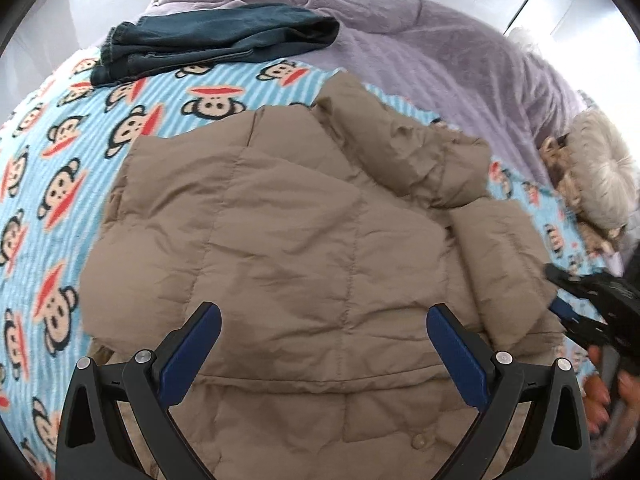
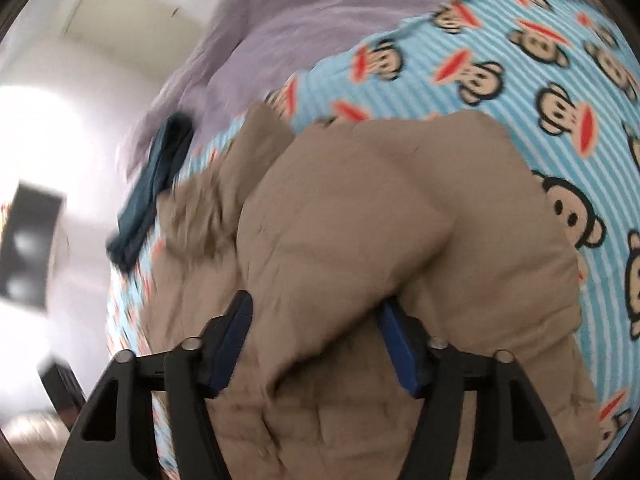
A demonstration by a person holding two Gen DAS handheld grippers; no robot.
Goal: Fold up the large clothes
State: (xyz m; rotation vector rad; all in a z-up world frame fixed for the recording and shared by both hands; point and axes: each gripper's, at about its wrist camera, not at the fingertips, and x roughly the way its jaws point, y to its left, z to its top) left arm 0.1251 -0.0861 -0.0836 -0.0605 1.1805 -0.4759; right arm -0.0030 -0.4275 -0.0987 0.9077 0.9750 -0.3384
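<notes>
Mid-fold: tan jacket (image 1: 304, 216) lies centre-frame on the bed (image 1: 52, 184); right tool (image 2: 316, 336) grips a jacket fold, left tool (image 1: 324, 344) hovers wide open, empty; next, judged: carry fold across, release.

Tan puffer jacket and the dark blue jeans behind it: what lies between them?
In the left wrist view, only monkey-print blanket separates the tan puffer jacket from the folded jeans.

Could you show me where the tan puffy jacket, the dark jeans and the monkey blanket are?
tan puffy jacket (image 1: 288, 232), left wrist view, middle of its quilted back.
dark jeans (image 1: 216, 40), left wrist view, middle of the folded pile.
monkey blanket (image 1: 60, 152), left wrist view, bare striped part.
</notes>
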